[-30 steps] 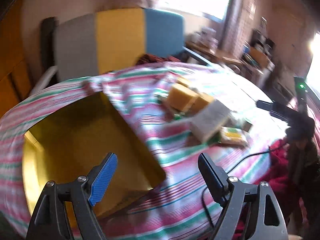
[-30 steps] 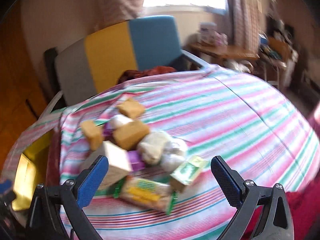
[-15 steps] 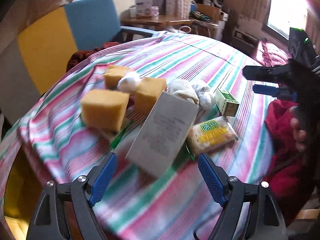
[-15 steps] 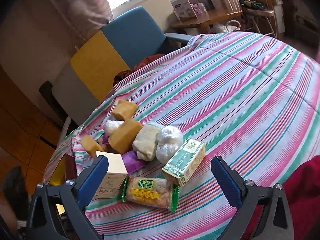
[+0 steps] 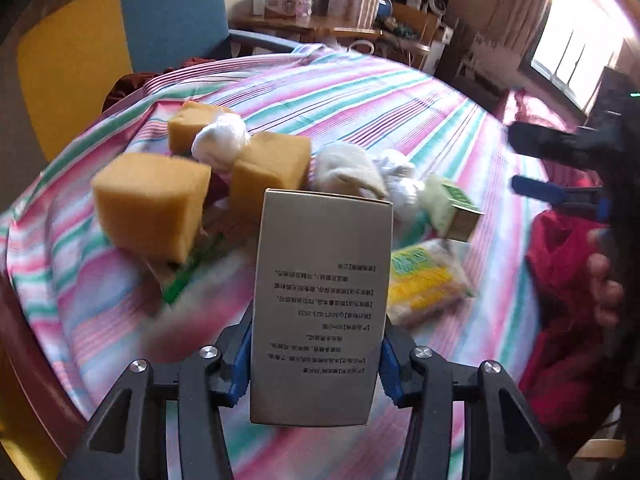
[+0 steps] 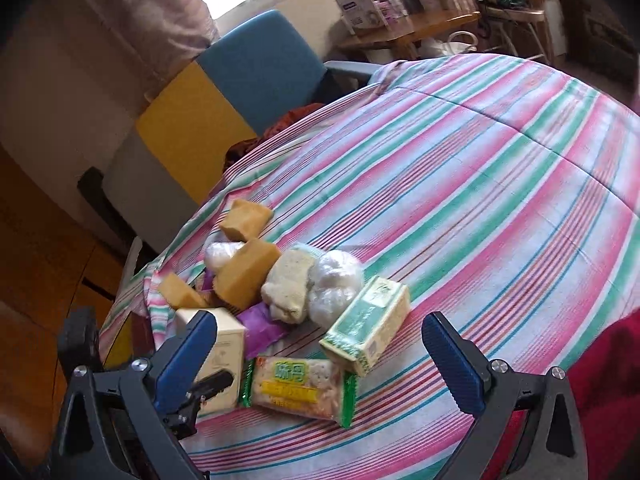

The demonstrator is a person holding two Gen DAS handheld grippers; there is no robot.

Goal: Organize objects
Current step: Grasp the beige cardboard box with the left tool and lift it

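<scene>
My left gripper is shut on a tall white carton with printed text, at the near edge of a pile on the striped bed cover. The carton also shows in the right wrist view. The pile holds yellow sponge blocks, white wrapped bundles, a green box and a biscuit packet. My right gripper is open and empty, hovering just in front of the biscuit packet and green box.
The striped cover spreads wide to the right of the pile. A blue, yellow and grey chair stands behind the bed. A wooden table with boxes stands at the back. Red cloth lies at the right.
My left gripper swung from the yellow bin to the pile and closed on the white carton. My right gripper moved a little closer to the pile and stays open.
</scene>
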